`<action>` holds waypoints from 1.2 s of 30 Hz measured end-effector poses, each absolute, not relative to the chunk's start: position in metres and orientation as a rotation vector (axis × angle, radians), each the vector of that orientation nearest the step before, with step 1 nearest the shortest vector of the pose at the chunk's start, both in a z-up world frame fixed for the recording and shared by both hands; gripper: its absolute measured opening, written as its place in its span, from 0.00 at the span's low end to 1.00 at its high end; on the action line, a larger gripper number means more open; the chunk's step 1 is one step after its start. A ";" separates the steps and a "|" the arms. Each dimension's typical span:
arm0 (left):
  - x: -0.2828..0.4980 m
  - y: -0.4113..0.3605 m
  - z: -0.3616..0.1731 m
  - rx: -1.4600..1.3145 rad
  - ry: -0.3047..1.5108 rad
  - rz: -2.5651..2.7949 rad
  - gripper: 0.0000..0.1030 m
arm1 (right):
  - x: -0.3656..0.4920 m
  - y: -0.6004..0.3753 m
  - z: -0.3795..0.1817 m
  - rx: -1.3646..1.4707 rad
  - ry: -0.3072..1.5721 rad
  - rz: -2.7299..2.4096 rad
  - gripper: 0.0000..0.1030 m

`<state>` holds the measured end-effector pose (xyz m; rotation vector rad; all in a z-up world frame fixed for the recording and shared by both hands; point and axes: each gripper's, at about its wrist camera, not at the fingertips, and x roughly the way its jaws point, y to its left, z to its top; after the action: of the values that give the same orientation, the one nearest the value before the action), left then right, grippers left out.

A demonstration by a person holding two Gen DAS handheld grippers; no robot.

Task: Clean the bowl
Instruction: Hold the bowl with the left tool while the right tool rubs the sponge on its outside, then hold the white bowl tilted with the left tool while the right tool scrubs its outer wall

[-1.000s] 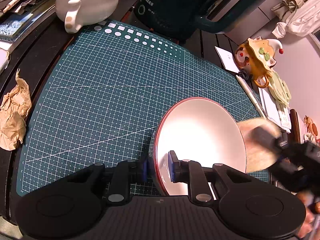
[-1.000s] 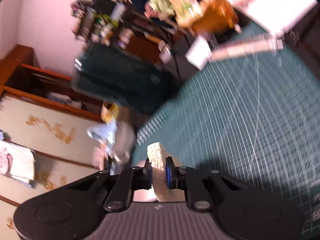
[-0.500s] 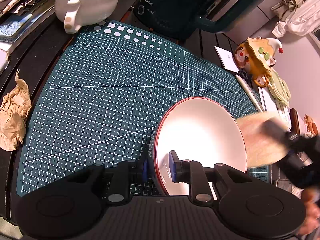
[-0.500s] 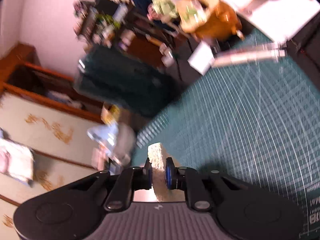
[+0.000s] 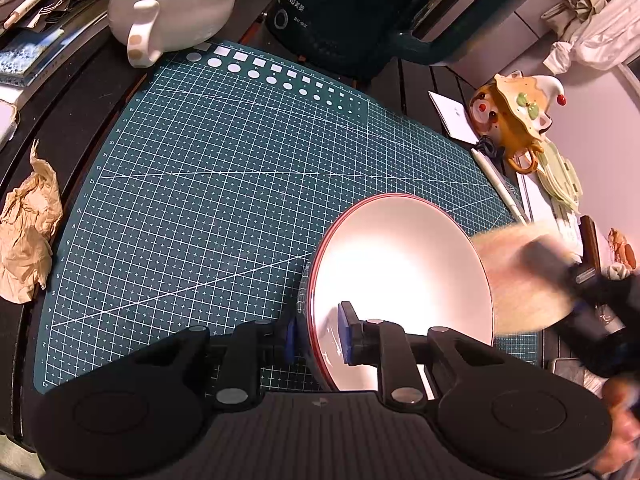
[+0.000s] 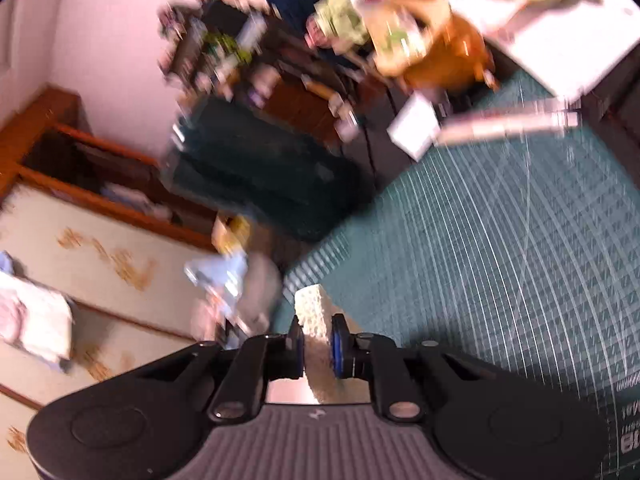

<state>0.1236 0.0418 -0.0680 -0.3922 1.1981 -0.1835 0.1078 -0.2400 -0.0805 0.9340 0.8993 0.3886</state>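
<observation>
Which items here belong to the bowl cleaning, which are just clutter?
In use: bowl, gripped at its rim by left gripper; sponge, clamped in right gripper.

Clutter: teapot, kettle, crumpled paper, orange mug, pen.

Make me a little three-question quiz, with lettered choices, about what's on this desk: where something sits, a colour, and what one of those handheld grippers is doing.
1. Where does the crumpled brown paper lie?
A. inside the bowl
B. off the mat's left edge
C. on the kettle

2. What colour is the bowl's rim?
A. red
B. yellow
C. black

3. What is the right gripper doing?
A. standing open and empty
B. pinching a pen
C. clamped on a sponge

Answers:
1 B, the crumpled brown paper lies on the dark table beside the cutting mat.
2 A, a red line edges the bowl.
3 C, the right gripper squeezes the sponge between its pads.
</observation>
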 end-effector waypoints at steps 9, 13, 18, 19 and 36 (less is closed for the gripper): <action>0.121 0.044 -0.066 -0.388 1.202 -0.188 0.19 | 0.107 -0.248 -0.074 0.959 0.871 0.396 0.12; 0.120 0.045 -0.066 -0.388 1.201 -0.189 0.19 | 0.109 -0.247 -0.078 0.959 0.913 0.383 0.12; 0.119 0.045 -0.065 -0.379 1.201 -0.190 0.19 | 0.106 -0.254 -0.069 0.981 0.865 0.405 0.12; 0.119 0.045 -0.066 -0.381 1.201 -0.191 0.19 | 0.108 -0.250 -0.074 0.969 0.889 0.404 0.12; 0.118 0.046 -0.066 -0.376 1.199 -0.189 0.19 | 0.110 -0.242 -0.082 0.941 0.945 0.383 0.12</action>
<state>0.1177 0.0457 -0.0655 -0.3764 1.1992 -0.1890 0.1104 -0.2419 -0.0820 0.9408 0.9451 0.3827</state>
